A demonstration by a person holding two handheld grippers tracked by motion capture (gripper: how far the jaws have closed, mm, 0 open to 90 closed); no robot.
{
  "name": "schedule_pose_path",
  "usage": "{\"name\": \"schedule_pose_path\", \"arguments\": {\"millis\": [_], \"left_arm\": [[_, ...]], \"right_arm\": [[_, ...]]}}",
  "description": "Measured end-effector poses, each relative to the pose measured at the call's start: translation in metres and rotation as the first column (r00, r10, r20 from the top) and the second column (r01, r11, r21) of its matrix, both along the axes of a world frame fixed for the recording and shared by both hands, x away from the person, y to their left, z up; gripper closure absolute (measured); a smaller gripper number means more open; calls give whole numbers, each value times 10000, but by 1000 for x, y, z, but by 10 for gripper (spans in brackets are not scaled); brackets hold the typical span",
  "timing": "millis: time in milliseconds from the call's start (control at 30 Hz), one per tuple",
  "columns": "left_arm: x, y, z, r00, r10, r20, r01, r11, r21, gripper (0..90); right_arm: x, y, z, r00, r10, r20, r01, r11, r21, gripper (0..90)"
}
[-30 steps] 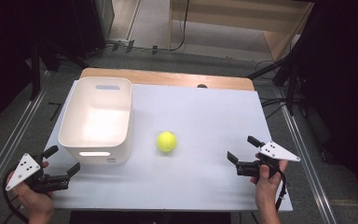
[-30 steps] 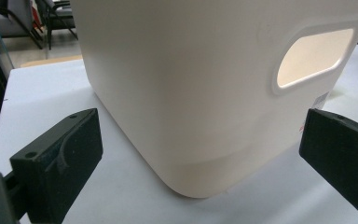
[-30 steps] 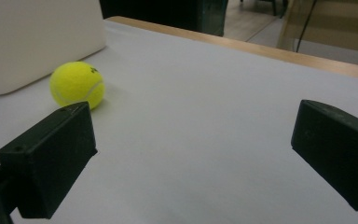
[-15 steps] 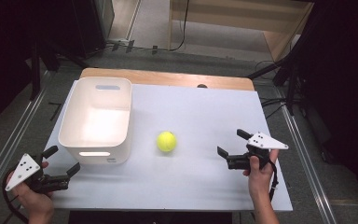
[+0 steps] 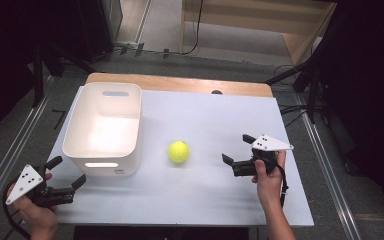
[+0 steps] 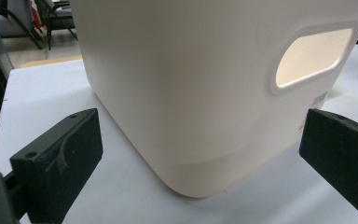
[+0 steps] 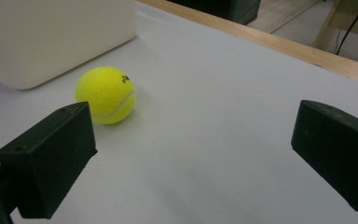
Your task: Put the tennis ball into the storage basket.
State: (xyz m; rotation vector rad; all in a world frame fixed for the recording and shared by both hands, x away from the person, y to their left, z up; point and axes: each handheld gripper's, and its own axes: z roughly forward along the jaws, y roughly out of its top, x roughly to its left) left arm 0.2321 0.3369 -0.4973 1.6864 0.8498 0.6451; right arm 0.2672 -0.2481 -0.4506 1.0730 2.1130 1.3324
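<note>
The tennis ball (image 5: 178, 151) sits alone on the surface just right of the white bin (image 5: 103, 129), with my right gripper (image 5: 235, 151) near its far side, fingers wide and empty. It looks light, fuzzy and slightly springy, apt to roll, so I would close across its widest middle; my left gripper (image 5: 68, 172) waits wide apart by the bin's near corner.

Yellow tennis ball (image 5: 178, 151) — fuzzy, white-seamed; rests on the table, free, near mid-table.

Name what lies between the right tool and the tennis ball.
Nothing: bare white table separates the right tool from the tennis ball, as the high view shows.
</note>
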Motion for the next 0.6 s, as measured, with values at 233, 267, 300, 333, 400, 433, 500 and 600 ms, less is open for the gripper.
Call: {"name": "schedule_pose_path", "arguments": {"millis": [233,267,300,333,400,433,500,600], "left_arm": [[0,0,0,10000,-6,-4,6,10000,-8,0],[0,0,0,10000,-5,1,5,10000,0,0],[0,0,0,10000,-2,-1,2,10000,-1,0],[0,0,0,10000,-4,3,4,10000,-7,0],[0,0,0,10000,-9,5,9,10000,-17,0],[0,0,0,10000,-7,4,7,10000,-5,0],[0,0,0,10000,-7,4,7,10000,-7,0],[0,0,0,10000,9,-13,-9,10000,15,0]], "right_arm": [[7,10,-1,9995,176,-256,-181,9996,-200,0],[8,12,-2,9994,176,-296,-183,9996,-227,0],[9,13,-2,9993,201,-313,-208,9995,-224,0],[9,14,-2,9990,255,-358,-264,9994,-242,0],[11,17,-3,9989,276,-377,-287,9992,-281,0],[12,19,-3,9985,327,-431,-338,9991,-262,0],[14,22,-3,9982,353,-493,-368,9989,-303,0],[15,25,-3,9976,420,-547,-437,9986,-310,0]]}}
